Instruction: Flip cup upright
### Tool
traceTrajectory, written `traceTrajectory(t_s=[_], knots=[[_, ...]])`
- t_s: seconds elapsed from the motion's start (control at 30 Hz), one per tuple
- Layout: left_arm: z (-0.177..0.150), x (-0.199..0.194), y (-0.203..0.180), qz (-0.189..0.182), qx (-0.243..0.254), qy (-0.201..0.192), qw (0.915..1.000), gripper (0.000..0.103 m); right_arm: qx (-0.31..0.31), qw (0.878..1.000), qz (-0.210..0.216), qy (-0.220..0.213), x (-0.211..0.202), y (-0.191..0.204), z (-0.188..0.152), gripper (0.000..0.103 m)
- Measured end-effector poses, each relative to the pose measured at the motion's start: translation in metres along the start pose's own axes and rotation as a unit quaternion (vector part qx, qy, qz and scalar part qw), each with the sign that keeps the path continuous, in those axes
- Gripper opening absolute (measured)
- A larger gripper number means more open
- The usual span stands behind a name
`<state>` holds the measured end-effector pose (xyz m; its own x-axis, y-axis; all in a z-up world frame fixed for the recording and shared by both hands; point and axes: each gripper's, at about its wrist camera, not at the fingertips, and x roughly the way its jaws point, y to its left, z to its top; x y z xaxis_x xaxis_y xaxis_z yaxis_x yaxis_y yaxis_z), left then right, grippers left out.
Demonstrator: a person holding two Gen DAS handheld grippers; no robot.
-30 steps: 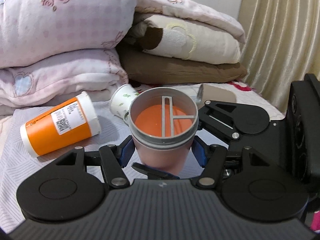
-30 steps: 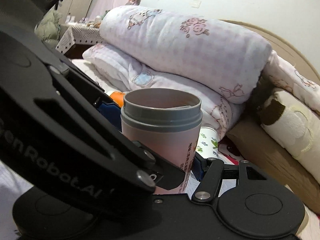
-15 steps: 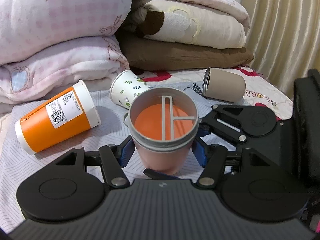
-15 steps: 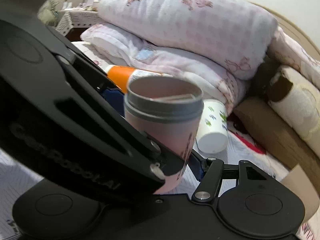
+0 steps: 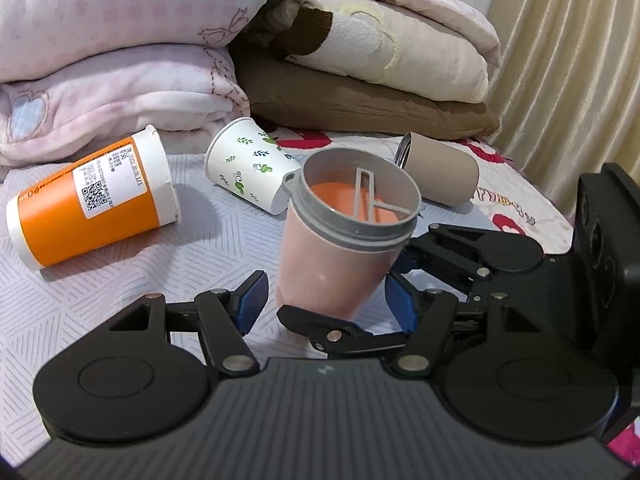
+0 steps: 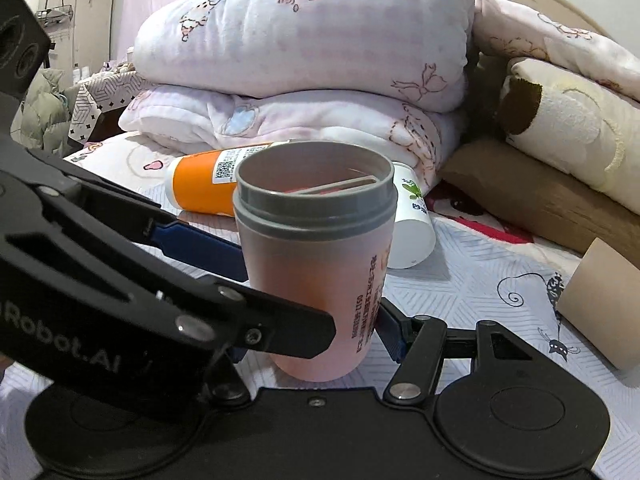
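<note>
The left gripper (image 5: 326,300) gapes wide around the pink cup (image 5: 340,248), pads clear of it. The right gripper (image 6: 320,304) clamps the upright cup on the bed (image 5: 120,280).

A bedroom in a home, a bed with a patterned sheet (image 5: 120,280), big soft folded blankets (image 6: 304,40) piled up, a brown pillow (image 5: 360,100), a cream curtain (image 5: 568,60) beside the bed

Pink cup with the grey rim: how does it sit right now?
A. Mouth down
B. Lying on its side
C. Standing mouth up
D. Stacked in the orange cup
C: the pink cup stands on the bedsheet with its open grey rim facing up.
</note>
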<state>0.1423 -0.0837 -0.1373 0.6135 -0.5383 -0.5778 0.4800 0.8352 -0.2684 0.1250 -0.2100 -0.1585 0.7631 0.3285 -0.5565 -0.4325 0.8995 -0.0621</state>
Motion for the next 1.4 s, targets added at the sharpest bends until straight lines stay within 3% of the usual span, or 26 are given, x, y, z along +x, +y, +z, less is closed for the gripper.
traceTrajectory(t_s=[0.07, 0.2, 0.4, 0.57, 0.67, 0.77, 0.93, 1.17, 1.4], knots=[[0.0, -0.003, 0.002, -0.007, -0.01, -0.005, 0.9999, 0.063, -0.005, 1.0, -0.009, 0.004, 0.0, 0.002, 0.002, 0.067], [0.002, -0.009, 0.003, -0.01, -0.019, -0.008, 0.9997, 0.064, -0.003, 1.0, -0.016, 0.001, -0.009, 0.003, 0.008, 0.082], [0.005, -0.021, -0.002, -0.005, -0.021, -0.014, 0.9997, 0.064, 0.008, 1.0, -0.019, 0.0, -0.018, 0.002, 0.007, 0.082], [0.013, -0.034, -0.011, 0.036, 0.006, 0.004, 0.9993, 0.064, -0.002, 0.999, -0.05, 0.011, -0.033, 0.009, 0.016, 0.082], [0.02, -0.051, -0.009, 0.045, -0.011, 0.009, 0.9989, 0.064, -0.004, 0.998, -0.05, 0.023, -0.049, 0.012, 0.024, 0.082], [0.026, -0.068, -0.011, 0.083, -0.018, 0.026, 0.996, 0.064, 0.0, 0.997, -0.067, 0.035, -0.066, 0.018, 0.027, 0.08], [0.034, -0.108, -0.013, 0.097, -0.05, 0.017, 0.9938, 0.067, 0.02, 0.997, -0.074, 0.025, -0.107, 0.035, 0.037, 0.079], [0.047, -0.166, -0.038, 0.141, -0.032, -0.01, 0.9894, 0.067, 0.086, 0.993, -0.079, 0.003, -0.166, 0.036, 0.053, 0.08], [0.052, -0.211, -0.057, 0.16, -0.01, 0.001, 0.987, 0.071, 0.095, 0.99, -0.101, 0.001, -0.217, 0.033, 0.078, 0.081]])
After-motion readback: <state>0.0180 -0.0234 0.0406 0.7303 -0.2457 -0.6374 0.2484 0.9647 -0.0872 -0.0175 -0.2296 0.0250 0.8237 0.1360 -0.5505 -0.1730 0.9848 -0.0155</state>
